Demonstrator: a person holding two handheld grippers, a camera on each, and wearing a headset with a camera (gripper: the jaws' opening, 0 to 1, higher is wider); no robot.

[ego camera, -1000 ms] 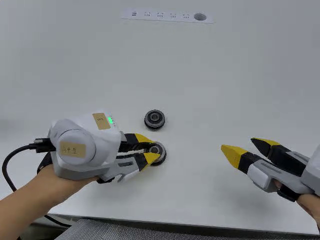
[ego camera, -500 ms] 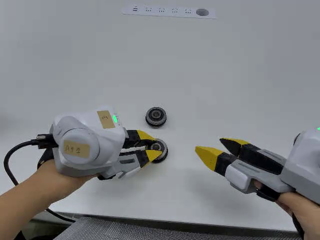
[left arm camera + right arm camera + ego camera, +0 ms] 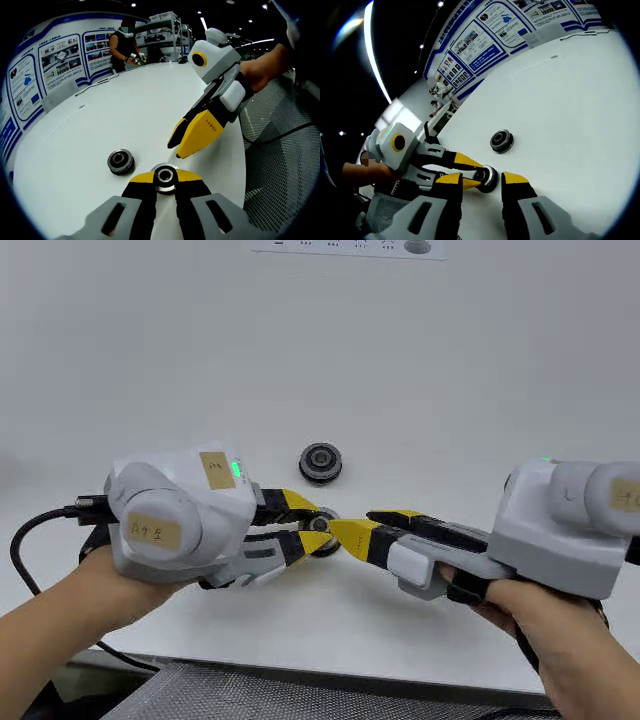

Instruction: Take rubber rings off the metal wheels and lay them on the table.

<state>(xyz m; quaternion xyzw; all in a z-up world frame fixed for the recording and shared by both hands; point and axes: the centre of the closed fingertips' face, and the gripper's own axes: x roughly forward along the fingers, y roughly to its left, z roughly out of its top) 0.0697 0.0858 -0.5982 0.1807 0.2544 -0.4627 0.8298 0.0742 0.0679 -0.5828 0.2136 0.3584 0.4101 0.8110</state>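
Left hand-held gripper (image 3: 312,522) around silver-rimmed wheel (image 3: 165,176)

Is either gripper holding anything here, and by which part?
Left gripper clamps one wheel by its rim, a jaw on each side; right gripper, open, holds nothing.

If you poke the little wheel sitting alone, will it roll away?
Probably not: the small black-rimmed metal wheel lies flat, so it would likely slide. Its metal hub suggests it is heavy for its size.
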